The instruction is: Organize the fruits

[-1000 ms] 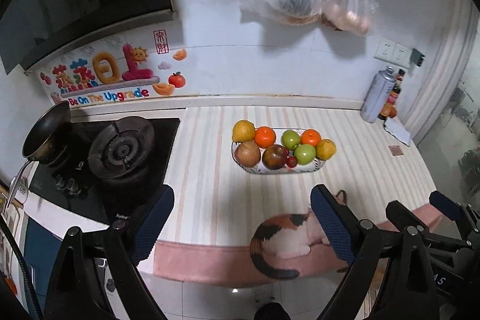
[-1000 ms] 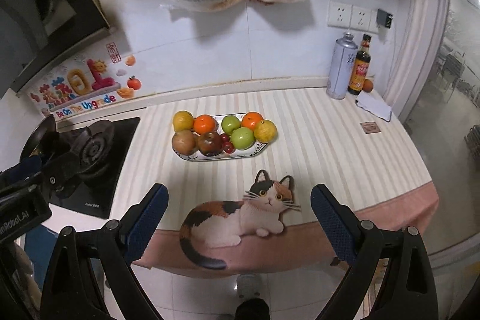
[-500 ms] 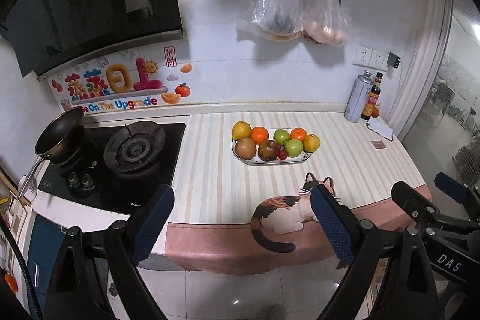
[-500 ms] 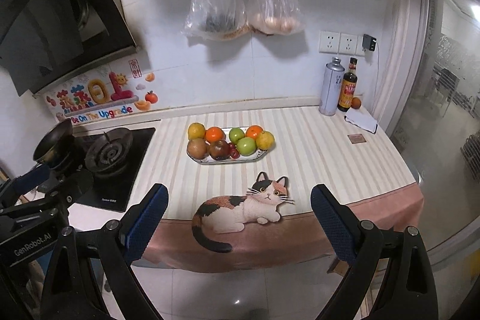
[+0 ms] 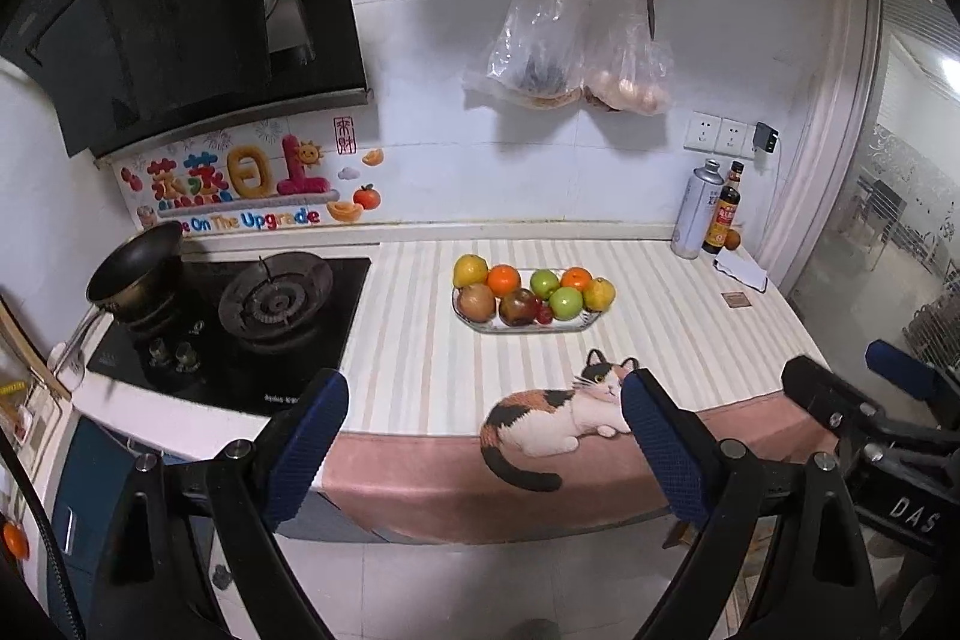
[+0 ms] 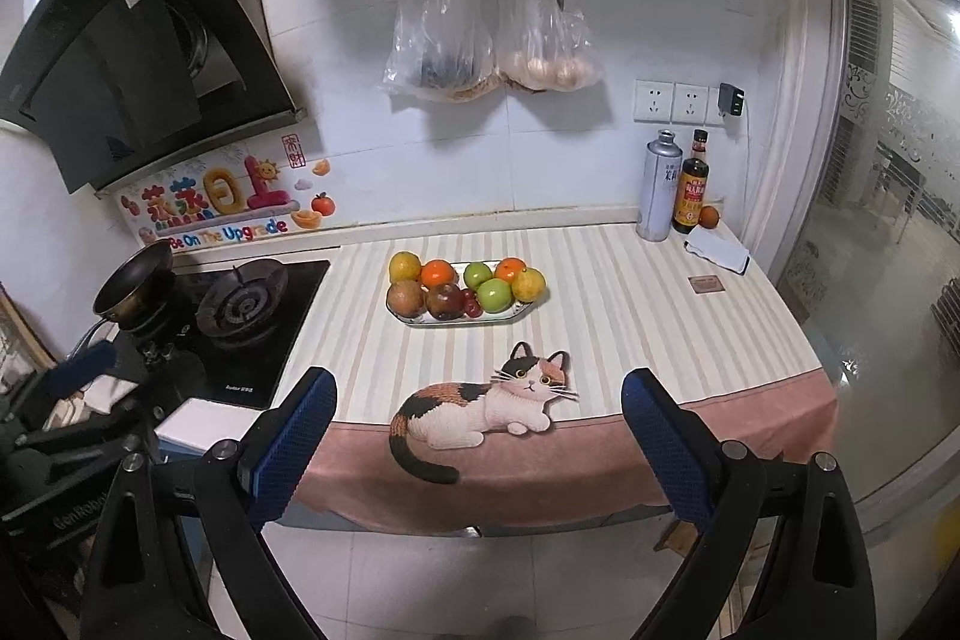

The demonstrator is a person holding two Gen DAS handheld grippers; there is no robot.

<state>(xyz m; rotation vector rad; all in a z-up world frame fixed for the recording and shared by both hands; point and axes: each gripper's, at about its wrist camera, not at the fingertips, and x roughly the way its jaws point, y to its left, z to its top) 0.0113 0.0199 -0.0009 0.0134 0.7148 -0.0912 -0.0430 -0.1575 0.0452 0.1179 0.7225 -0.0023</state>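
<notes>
fruit tray (image 6: 420,321): oval glass dish mid-bench, right of the stove (image 6: 240,307), behind the cat mat (image 6: 480,406).
fruits, left to right: yellow citrus (image 6: 405,266), oranges, green apples (image 6: 494,294), small grapes (image 6: 472,305) in front.
handling (judged): round, firm, likely to roll; take across the widest part. Grapes soft, go gently.
left gripper (image 5: 480,442): released, empty, angled down, well short of the bench.
right gripper (image 6: 477,436): released, empty, same tilt.
</notes>
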